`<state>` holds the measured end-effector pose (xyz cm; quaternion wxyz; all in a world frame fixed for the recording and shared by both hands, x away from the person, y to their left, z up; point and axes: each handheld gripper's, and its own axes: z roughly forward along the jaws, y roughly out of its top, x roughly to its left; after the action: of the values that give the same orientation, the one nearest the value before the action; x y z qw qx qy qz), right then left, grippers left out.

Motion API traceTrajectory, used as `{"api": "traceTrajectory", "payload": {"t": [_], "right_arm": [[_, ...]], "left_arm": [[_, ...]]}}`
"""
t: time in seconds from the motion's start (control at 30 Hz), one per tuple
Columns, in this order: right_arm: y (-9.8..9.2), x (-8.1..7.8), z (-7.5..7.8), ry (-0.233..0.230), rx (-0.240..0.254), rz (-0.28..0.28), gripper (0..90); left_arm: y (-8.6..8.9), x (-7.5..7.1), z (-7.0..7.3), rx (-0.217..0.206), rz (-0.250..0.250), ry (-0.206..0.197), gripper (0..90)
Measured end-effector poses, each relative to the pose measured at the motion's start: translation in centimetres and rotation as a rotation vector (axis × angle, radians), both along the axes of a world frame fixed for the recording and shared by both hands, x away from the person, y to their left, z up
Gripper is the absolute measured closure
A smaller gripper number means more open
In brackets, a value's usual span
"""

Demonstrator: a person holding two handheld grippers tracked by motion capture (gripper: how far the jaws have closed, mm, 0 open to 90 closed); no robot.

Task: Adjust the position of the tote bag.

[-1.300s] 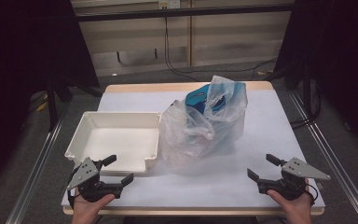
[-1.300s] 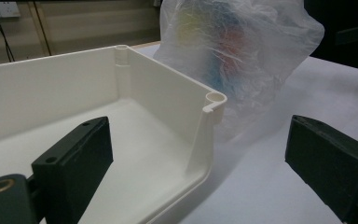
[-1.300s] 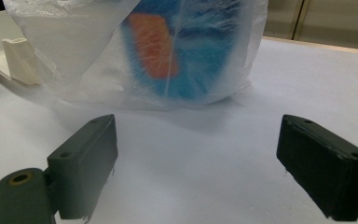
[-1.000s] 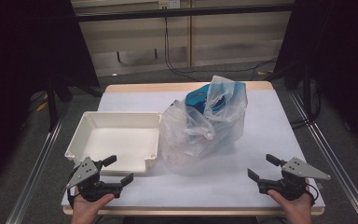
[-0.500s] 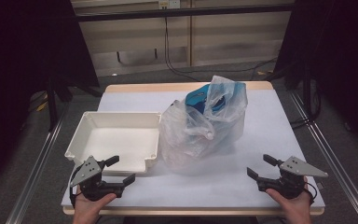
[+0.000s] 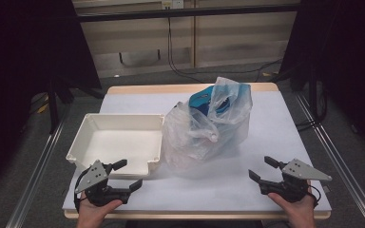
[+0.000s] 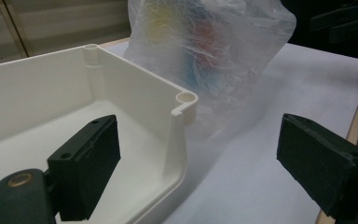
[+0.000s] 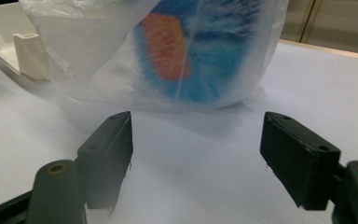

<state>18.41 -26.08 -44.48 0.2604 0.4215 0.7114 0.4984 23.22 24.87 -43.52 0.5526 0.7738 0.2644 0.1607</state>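
Note:
A clear plastic bag [image 6: 208,128] stands in the middle of the white table, holding blue, orange and yellow items that show blurred through the film [image 8: 186,51] [image 7: 205,46]. Left of it lies a shallow white tray [image 6: 100,149], empty inside [image 7: 37,93]. My left gripper [image 6: 126,175] is open near the table's front left edge, its jaws straddling the tray's near right corner [image 7: 185,100]. My right gripper [image 6: 262,169] is open at the front right, pointing at the bag from a short distance, nothing between its jaws.
The white table mat [image 6: 285,128] has bare room right of the bag and along the front edge. Metal rails [image 6: 342,166] run down both sides of the table. Cables hang by the wall behind.
Both grippers have barely shifted near the front edge; the bag and tray have not moved.

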Motion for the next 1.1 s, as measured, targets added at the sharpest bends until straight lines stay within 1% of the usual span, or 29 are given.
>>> {"api": "traceTrajectory", "payload": {"t": [0.03, 0.1, 0.13, 0.23, 0.27, 0.3, 0.33, 0.37, 0.4, 0.43, 0.47, 0.53, 0.57, 0.6, 0.63, 0.67, 0.7, 0.73, 0.8, 0.83, 0.87, 0.9, 0.93, 0.97, 1.0, 1.03, 1.1], "right_arm": [[0.1, 0.0, 0.1, -0.004, -0.001, 0.006, 25.4], [0.3, 0.0, 0.2, -0.01, 0.002, 0.007, 25.4], [0.4, -0.1, 0.4, -0.013, 0.001, 0.016, 25.0], [0.6, 0.1, 0.7, -0.024, 0.009, 0.018, 24.8], [0.7, 0.2, 0.9, -0.021, 0.018, 0.017, 24.8], [0.7, 0.3, 1.0, -0.024, 0.016, 0.025, 24.9], [0.8, 0.4, 1.2, -0.029, 0.016, 0.025, 24.9], [0.8, 0.5, 1.4, -0.031, 0.02, 0.032, 25.5], [0.9, 0.6, 1.5, -0.03, 0.025, 0.037, 26.5], [0.9, 0.6, 1.5, -0.03, 0.025, 0.037, 26.5], [1.1, 0.7, 1.9, -0.027, 0.029, 0.066, 31.0], [1.3, 0.8, 2.2, -0.023, 0.034, 0.081, 34.1], [1.5, 0.9, 2.5, -0.016, 0.029, 0.087, 37.0], [1.6, 1.0, 2.8, -0.017, 0.031, 0.102, 40.7], [1.7, 1.0, 2.9, -0.015, 0.033, 0.107, 42.7], [1.8, 1.1, 3.2, -0.013, 0.032, 0.119, 45.4], [1.9, 1.2, 3.4, -0.014, 0.03, 0.127, 47.8], [2.0, 1.3, 3.7, -0.013, 0.027, 0.135, 48.9], [2.2, 1.6, 4.1, -0.011, 0.025, 0.141, 54.1], [2.3, 1.7, 4.3, -0.008, 0.026, 0.148, 55.1], [2.3, 2.0, 4.5, -0.012, 0.022, 0.155, 56.7], [2.3, 2.0, 4.5, -0.012, 0.022, 0.155, 56.7], [2.4, 2.2, 4.7, -0.008, 0.023, 0.157, 57.6], [2.6, 2.6, 5.1, -0.015, 0.029, 0.168, 57.8], [2.7, 2.7, 5.2, -0.015, 0.033, 0.171, 57.8], [2.8, 2.7, 5.4, -0.021, 0.031, 0.176, 58.0], [2.9, 2.8, 5.6, -0.023, 0.028, 0.184, 58.8]], "left_arm": [[-0.1, -0.1, 0.1, 0.005, 0.006, -0.001, 13.2], [-0.2, -0.1, 0.1, 0.003, 0.001, -0.001, 13.3], [-0.4, -0.2, 0.2, 0.013, -0.006, -0.012, 13.4], [-0.7, -0.3, 0.3, 0.001, -0.019, -0.015, 14.3], [-1.0, -0.2, 0.4, -0.004, -0.027, -0.009, 14.4], [-1.1, -0.2, 0.5, 0.008, -0.026, -0.013, 14.4], [-1.3, -0.2, 0.5, -0.001, -0.038, -0.009, 14.9], [-1.5, -0.2, 0.6, 0.007, -0.033, -0.011, 15.5], [-1.6, -0.1, 0.7, 0.005, -0.046, -0.012, 15.6], [-1.6, -0.1, 0.7, 0.005, -0.046, -0.012, 16.2], [-2.1, -0.1, 0.9, -0.007, -0.057, -0.012, 17.9], [-2.5, 0.0, 1.2, 0.0, -0.078, -0.015, 20.7], [-2.8, 0.0, 1.4, 0.009, -0.079, -0.02, 22.2], [-3.0, 0.0, 1.4, -0.001, -0.092, -0.018, 22.4], [-3.2, 0.1, 1.6, 0.014, -0.084, -0.024, 23.0], [-3.4, 0.2, 1.6, -0.007, -0.106, -0.026, 23.9], [-3.6, 0.2, 1.8, 0.016, -0.106, -0.029, 25.5], [-3.8, 0.3, 1.9, 0.012, -0.119, -0.032, 27.3], [-4.3, 0.4, 2.1, 0.02, -0.13, -0.036, 28.8], [-4.6, 0.4, 2.2, 0.014, -0.137, -0.029, 30.4], [-4.7, 0.5, 2.3, 0.019, -0.147, -0.027, 31.6], [-4.7, 0.5, 2.3, 0.019, -0.147, -0.027, 32.7], [-5.1, 0.6, 2.4, 0.001, -0.15, -0.02, 32.7], [-5.6, 0.7, 2.6, 0.031, -0.16, -0.02, 34.4], [-5.8, 0.8, 2.7, 0.026, -0.168, -0.021, 35.2], [-6.1, 0.8, 2.8, 0.037, -0.176, -0.025, 35.3], [-6.3, 0.8, 2.8, 0.038, -0.185, -0.022, 36.6]]}}
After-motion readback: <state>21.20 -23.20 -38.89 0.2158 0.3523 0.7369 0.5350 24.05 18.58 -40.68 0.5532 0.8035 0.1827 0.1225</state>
